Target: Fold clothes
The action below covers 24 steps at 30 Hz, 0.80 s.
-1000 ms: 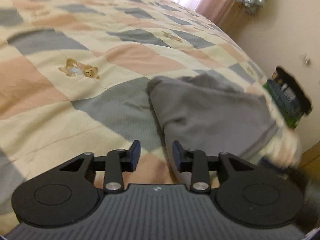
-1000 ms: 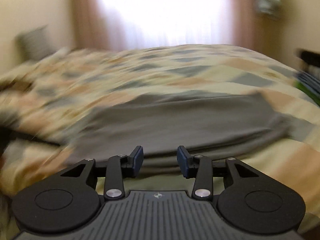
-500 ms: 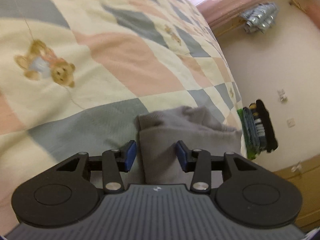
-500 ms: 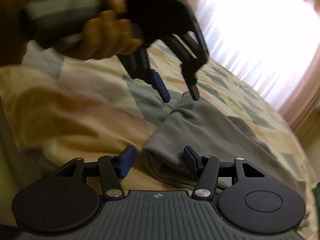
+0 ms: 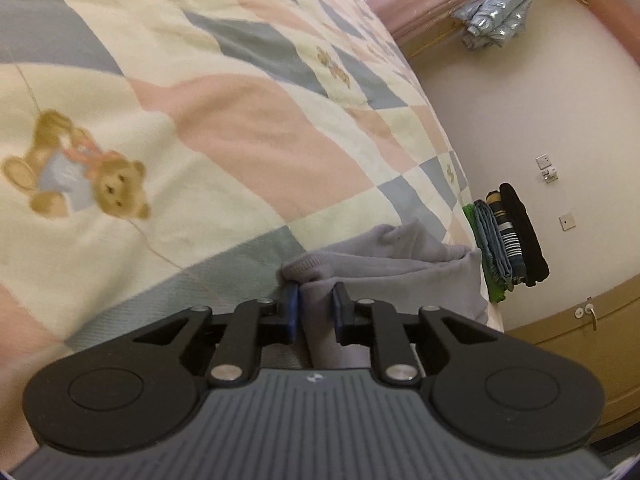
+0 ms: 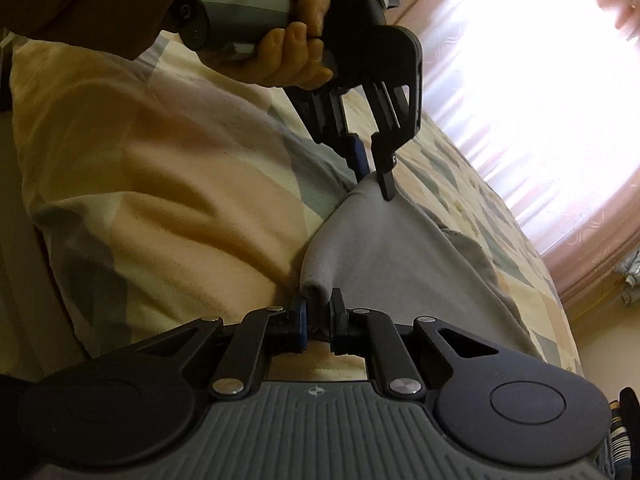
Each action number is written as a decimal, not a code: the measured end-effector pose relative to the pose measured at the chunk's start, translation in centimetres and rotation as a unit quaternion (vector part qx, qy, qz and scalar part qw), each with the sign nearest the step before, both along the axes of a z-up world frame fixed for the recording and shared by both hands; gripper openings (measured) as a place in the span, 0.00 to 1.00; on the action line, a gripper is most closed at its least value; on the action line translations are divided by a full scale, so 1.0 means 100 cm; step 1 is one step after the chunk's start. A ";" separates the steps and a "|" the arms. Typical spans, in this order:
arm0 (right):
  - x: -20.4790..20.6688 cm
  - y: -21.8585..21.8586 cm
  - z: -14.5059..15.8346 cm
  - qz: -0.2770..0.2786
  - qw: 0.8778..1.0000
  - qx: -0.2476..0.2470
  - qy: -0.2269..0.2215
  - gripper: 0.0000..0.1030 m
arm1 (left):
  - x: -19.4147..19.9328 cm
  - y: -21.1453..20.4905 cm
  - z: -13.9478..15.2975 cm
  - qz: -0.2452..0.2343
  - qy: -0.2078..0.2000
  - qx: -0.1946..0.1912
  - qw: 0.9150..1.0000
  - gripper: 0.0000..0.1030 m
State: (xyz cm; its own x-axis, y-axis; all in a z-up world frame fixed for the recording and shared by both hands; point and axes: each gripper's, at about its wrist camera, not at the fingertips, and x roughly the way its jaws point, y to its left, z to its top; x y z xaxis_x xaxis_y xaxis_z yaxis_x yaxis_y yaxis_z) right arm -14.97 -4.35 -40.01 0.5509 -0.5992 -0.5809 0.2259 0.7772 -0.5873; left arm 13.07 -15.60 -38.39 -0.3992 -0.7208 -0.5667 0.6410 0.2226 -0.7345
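Left wrist view: one left gripper with two black fingers, one carrying a blue pad, is pinched on a rolled edge of one grey garment. The garment is soft knit fabric, bunched into rounded folds, and lies on the quilt near the bed's far edge. The quilt is a patchwork of cream, pink and grey-blue squares; one printed teddy bear shows clearly, and smaller bear motifs further off are too blurred to count. Beyond the bed edge stands one stack of folded clothes, seen edge-on, in green, blue, striped and black layers. Two wall plates sit on the plain wall.

Right wrist view: one right gripper is closed on a thick rolled corner of the same grey garment, fabric filling the gap between its fingers. The left gripper appears above, held by one hand around a grey cylindrical handle, its fingertips clamping a second corner. The cloth is drawn taut between the two grips, forming a smooth ridge. One bright curtained window lies behind.
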 end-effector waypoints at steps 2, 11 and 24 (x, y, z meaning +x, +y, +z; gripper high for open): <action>0.001 0.002 0.006 -0.006 1.000 -0.002 -0.008 0.16 | 0.004 0.003 0.001 0.004 0.005 -0.004 1.000 0.17; 0.043 -0.003 0.002 -0.056 0.998 -0.033 -0.009 0.51 | 0.003 0.009 0.008 0.030 0.016 0.010 0.999 0.17; -0.077 -0.140 0.099 -0.122 0.927 0.251 -0.249 0.11 | -0.042 0.039 0.099 0.068 -0.003 -0.104 0.992 0.16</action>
State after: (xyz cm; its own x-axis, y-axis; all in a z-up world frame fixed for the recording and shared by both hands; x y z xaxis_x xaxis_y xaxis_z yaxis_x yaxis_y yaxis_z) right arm -22.67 -18.37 -30.16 0.7096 -0.4641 -0.5301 0.5772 0.8145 0.0595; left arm 8.84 -11.73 -28.51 -0.2868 -0.8697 -0.4017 0.6203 0.1509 -0.7697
